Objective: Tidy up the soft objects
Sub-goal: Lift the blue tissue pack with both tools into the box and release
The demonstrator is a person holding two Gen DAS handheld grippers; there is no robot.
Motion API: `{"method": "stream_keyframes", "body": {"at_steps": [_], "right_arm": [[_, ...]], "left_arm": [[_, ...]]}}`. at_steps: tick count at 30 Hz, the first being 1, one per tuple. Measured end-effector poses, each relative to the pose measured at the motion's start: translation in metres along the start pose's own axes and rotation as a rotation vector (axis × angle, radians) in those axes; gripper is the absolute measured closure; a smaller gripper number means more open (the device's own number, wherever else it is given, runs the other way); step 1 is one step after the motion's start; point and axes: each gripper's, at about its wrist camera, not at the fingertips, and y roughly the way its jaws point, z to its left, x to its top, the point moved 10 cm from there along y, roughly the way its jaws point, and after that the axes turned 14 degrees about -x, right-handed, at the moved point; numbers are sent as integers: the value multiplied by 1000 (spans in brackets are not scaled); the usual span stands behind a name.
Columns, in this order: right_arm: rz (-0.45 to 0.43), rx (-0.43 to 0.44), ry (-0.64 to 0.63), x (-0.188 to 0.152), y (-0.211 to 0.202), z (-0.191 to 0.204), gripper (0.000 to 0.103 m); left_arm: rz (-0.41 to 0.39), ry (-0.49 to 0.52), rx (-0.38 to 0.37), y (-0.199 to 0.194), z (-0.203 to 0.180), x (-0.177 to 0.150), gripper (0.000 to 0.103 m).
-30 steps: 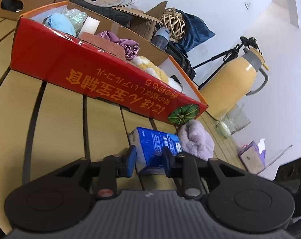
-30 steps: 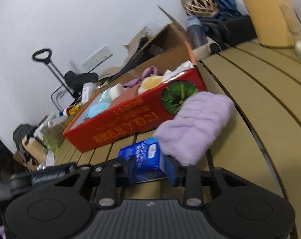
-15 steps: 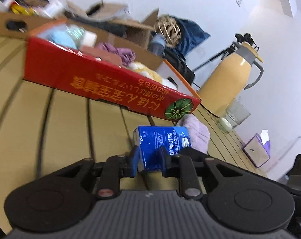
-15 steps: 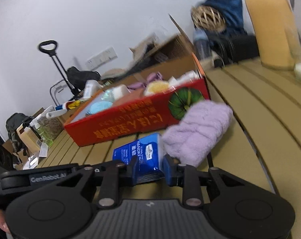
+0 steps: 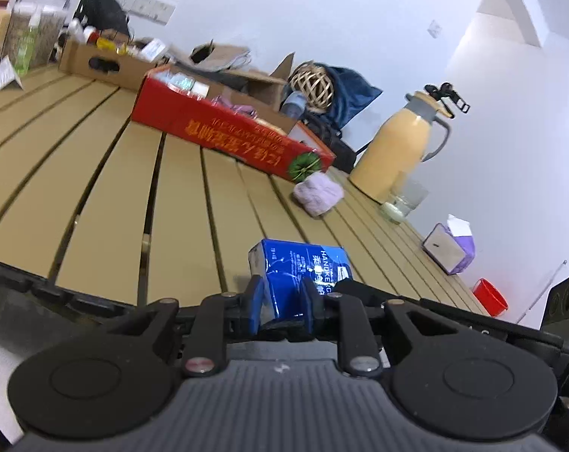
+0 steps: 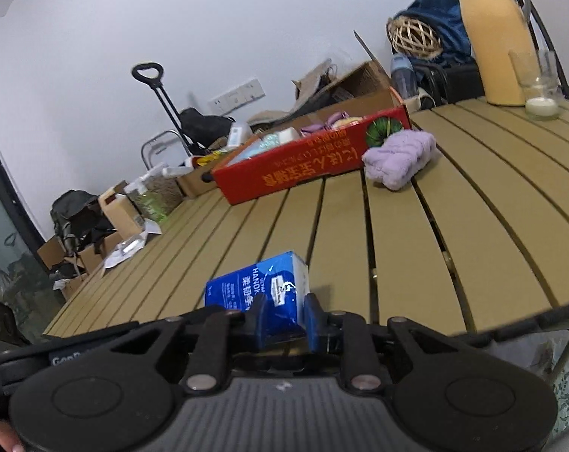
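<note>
A blue handkerchief tissue pack is held just above the near edge of the slatted table, gripped from both ends. My left gripper is shut on one end. My right gripper is shut on the other end of the tissue pack. Far back on the table lies the long red box with soft items inside, also seen as the red box in the right wrist view. A purple fluffy towel lies on the slats at the red box's pumpkin-printed end, shown as the towel in the right wrist view.
A yellow thermos and a glass stand at the far right of the table, with a purple tissue box nearer. A cardboard box with bottles sits at the far left. The table's dark front edge is directly below the grippers.
Both grippers have pulled back from the red box toward the table's near edge, carrying the blue pack. The box and purple towel now lie far ahead. The jaws closed tighter on the pack.
</note>
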Motion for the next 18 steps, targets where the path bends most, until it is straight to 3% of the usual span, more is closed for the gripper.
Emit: {"method": "stream_keyframes", "body": {"at_steps": [10, 14, 18], "right_arm": [[-62, 10, 3, 9, -38, 6, 83], [-94, 28, 9, 46, -29, 7, 83], [-152, 38, -17, 107, -3, 14, 83]], "left_arm": [[-43, 62, -29, -6, -26, 22, 82], [-78, 68, -68, 17, -25, 71, 82], [-100, 122, -55, 53, -15, 131, 82]]}}
